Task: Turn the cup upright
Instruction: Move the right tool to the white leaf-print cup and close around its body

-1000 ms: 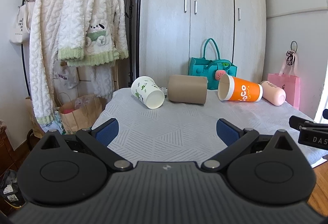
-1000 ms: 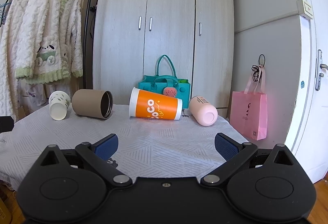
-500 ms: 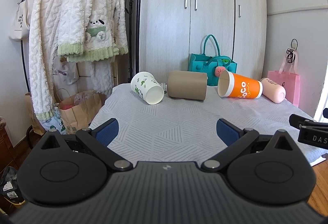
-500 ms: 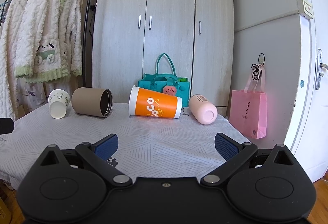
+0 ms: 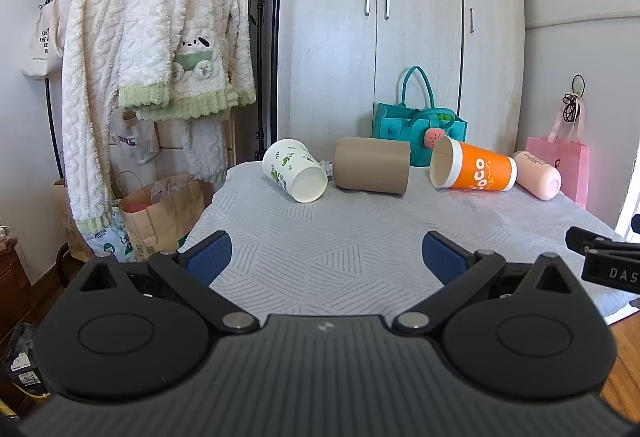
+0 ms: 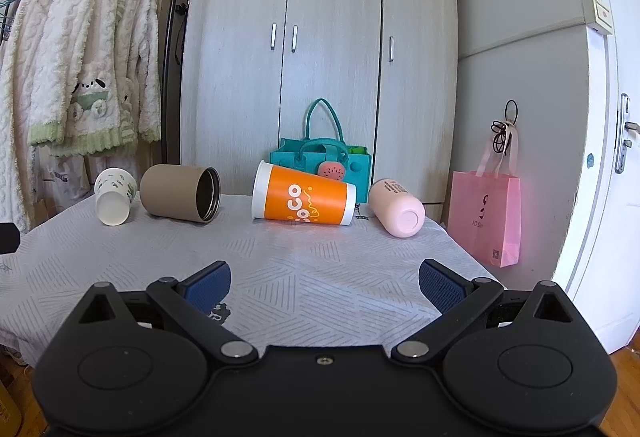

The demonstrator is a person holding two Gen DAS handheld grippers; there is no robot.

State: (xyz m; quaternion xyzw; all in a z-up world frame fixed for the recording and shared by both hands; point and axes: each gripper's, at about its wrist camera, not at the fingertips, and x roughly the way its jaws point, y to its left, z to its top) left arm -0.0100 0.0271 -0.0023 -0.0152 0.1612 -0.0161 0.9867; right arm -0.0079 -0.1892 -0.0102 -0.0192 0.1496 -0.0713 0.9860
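Note:
Several cups lie on their sides in a row at the far edge of the table (image 5: 360, 249). From the left: a white paper cup with green prints (image 5: 295, 169) (image 6: 114, 195), a tan cylindrical cup (image 5: 372, 171) (image 6: 180, 193), an orange cup with white lettering (image 5: 472, 169) (image 6: 304, 200), and a pink tumbler (image 5: 538, 175) (image 6: 396, 207). My left gripper (image 5: 326, 257) is open and empty over the table's near edge. My right gripper (image 6: 325, 283) is open and empty, well short of the cups. Part of the right gripper shows at the right edge of the left wrist view (image 5: 604, 257).
A teal bag (image 5: 416, 121) stands behind the cups against a grey wardrobe (image 5: 400, 37). A pink bag (image 6: 486, 217) hangs right of the table by a white door (image 6: 608, 157). Robes on a rack (image 5: 160, 57) and paper bags (image 5: 160, 213) stand left of the table.
The left gripper has drifted slightly, so the cups sit a little higher and closer in its view. The right gripper has barely moved. Both stay open.

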